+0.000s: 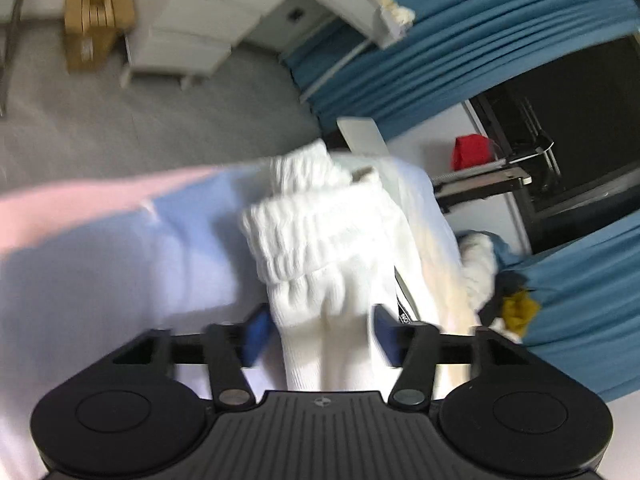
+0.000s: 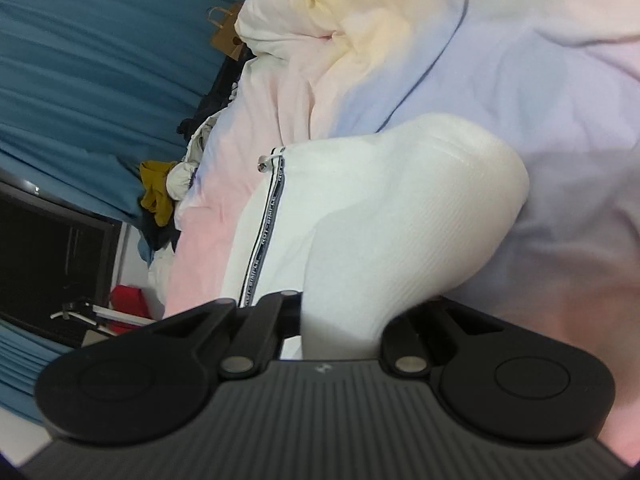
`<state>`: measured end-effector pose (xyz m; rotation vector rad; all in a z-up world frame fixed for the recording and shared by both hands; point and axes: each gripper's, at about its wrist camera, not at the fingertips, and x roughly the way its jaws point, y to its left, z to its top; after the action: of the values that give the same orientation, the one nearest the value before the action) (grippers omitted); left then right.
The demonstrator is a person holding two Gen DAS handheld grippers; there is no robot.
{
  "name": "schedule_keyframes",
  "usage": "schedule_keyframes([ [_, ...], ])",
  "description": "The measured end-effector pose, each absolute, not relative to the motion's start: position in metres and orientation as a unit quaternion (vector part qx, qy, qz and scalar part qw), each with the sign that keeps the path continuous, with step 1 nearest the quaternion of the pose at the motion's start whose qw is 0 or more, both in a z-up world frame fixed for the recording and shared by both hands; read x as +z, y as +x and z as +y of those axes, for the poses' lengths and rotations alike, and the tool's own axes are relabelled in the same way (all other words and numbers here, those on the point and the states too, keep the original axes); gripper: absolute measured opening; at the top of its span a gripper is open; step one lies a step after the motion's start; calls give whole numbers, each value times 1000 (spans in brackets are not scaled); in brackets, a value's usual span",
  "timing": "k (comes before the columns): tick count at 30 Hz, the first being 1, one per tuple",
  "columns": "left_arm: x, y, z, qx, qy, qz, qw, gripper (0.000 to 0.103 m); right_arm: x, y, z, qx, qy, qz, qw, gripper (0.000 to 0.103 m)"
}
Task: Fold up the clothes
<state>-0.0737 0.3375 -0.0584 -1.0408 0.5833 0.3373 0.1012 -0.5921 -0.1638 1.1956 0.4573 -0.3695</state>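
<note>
A white ribbed sock [image 1: 320,240] with a folded cuff lies between the blue pads [image 1: 258,334] of my left gripper [image 1: 322,334], over a pastel pink-and-blue bedsheet [image 1: 100,240]. The jaws stand apart around the sock, with a small gap on each side. In the right wrist view my right gripper [image 2: 340,320] holds the other end of the white sock [image 2: 400,208]; its fingertips are hidden under the fabric. A white garment with a black lettered stripe [image 2: 264,232] lies beside the sock.
Blue curtains [image 1: 480,32] hang past the bed. A heap of clothes with a mustard piece [image 2: 156,192] sits at the bed edge. A red bag [image 1: 472,152], a white drawer unit [image 1: 192,32] and a cardboard box [image 1: 96,24] stand on the grey floor. A paper bag [image 2: 228,36] stands behind the bedding.
</note>
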Motion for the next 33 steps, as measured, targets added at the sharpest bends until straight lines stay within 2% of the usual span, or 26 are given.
schedule_keyframes([
  [1,-50,-80,331,163,-475,268,822,77,-163,102,-591,-172,549,213,790,12],
  [2,-42,-90,323,165,-461,261,832,79,-163,102,-590,-171,544,214,793,12],
  [9,8,-90,257,148,-325,254,899,80,-161,105,-588,-168,516,223,810,12],
  [15,26,-51,156,84,-167,283,941,81,-157,107,-583,-170,473,233,832,12],
  [21,0,2,54,12,-53,320,946,82,-156,106,-582,-168,471,230,835,12],
  [24,-22,27,27,-9,-31,334,942,82,-155,106,-582,-166,466,230,838,12],
  [33,-85,63,14,-1,25,373,928,82,-153,106,-576,-171,450,224,847,12],
])
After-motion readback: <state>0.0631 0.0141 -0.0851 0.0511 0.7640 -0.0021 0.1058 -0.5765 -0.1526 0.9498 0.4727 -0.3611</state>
